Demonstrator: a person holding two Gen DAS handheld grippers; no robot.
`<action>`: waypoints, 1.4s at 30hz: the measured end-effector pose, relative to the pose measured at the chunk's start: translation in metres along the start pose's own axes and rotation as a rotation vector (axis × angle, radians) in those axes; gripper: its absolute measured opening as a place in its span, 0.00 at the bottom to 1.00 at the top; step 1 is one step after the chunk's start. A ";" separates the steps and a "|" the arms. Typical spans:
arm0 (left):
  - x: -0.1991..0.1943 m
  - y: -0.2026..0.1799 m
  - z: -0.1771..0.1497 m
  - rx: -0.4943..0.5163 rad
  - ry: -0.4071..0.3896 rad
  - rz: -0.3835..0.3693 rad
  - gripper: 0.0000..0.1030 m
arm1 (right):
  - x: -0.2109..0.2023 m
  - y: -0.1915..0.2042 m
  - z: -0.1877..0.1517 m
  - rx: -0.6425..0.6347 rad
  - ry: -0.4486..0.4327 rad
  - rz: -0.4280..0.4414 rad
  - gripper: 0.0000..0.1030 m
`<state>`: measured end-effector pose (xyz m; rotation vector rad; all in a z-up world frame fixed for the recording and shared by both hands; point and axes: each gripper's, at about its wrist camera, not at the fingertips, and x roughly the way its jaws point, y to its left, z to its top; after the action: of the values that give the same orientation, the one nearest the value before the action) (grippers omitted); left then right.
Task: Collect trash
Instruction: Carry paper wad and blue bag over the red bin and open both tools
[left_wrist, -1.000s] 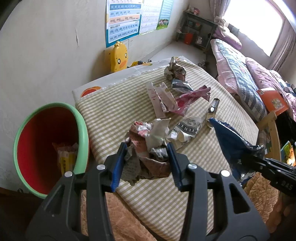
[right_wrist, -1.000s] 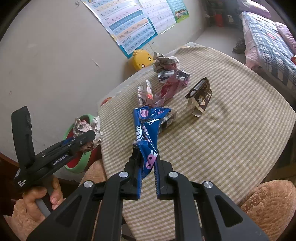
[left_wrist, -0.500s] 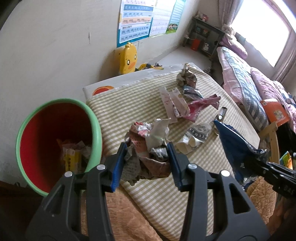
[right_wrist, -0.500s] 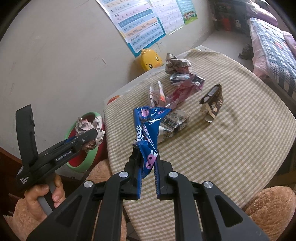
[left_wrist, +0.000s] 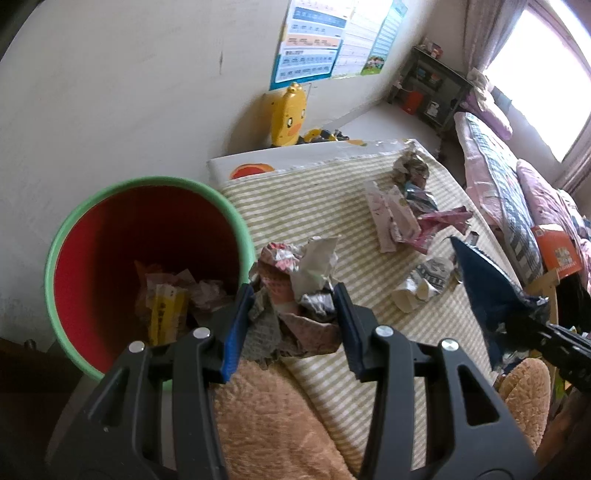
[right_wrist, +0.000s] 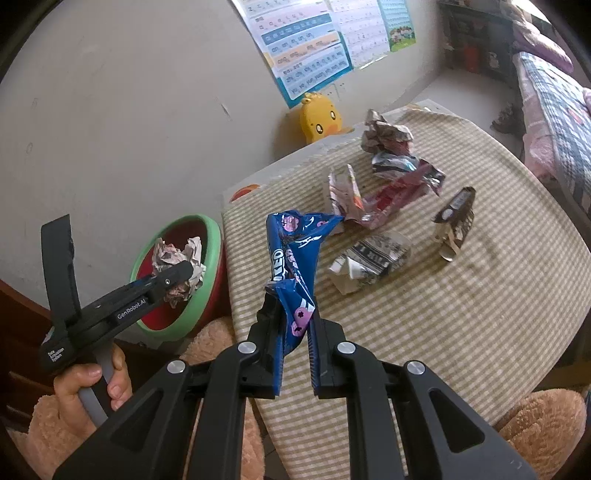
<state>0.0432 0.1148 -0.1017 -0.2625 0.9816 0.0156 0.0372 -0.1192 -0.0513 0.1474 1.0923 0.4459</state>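
Note:
My left gripper (left_wrist: 293, 325) is shut on a crumpled paper wad (left_wrist: 299, 288) and holds it in the air beside the right rim of the green bin with a red inside (left_wrist: 74, 229). In the right wrist view the wad (right_wrist: 181, 266) hangs over the bin (right_wrist: 207, 273). My right gripper (right_wrist: 295, 354) is shut on a blue Oreo wrapper (right_wrist: 295, 258), held above the table's near left part; it also shows in the left wrist view (left_wrist: 487, 288). Several wrappers (right_wrist: 384, 192) lie on the checked tablecloth (right_wrist: 461, 314).
The bin holds some trash (left_wrist: 166, 302). A crushed white carton (right_wrist: 369, 262) and a dark wrapper (right_wrist: 454, 221) lie mid-table. A yellow duck toy (right_wrist: 319, 118) stands by the wall. A bed (left_wrist: 509, 184) is to the right. Brown plush fabric (left_wrist: 266, 413) lies at the near edge.
My left gripper has carried the paper wad leftward toward the bin, which now fills more of its view. My right gripper keeps hold of the blue wrapper, nearly still.

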 end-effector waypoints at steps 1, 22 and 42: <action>0.000 0.005 0.000 -0.009 0.000 0.002 0.42 | 0.001 0.003 0.002 -0.006 0.001 -0.001 0.09; -0.007 0.098 -0.005 -0.136 -0.007 0.092 0.42 | 0.048 0.076 0.024 -0.119 0.065 0.067 0.09; -0.004 0.145 -0.003 -0.197 0.000 0.139 0.44 | 0.106 0.149 0.036 -0.225 0.148 0.139 0.12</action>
<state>0.0200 0.2548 -0.1309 -0.3743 0.9984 0.2401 0.0683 0.0630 -0.0724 -0.0089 1.1729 0.7096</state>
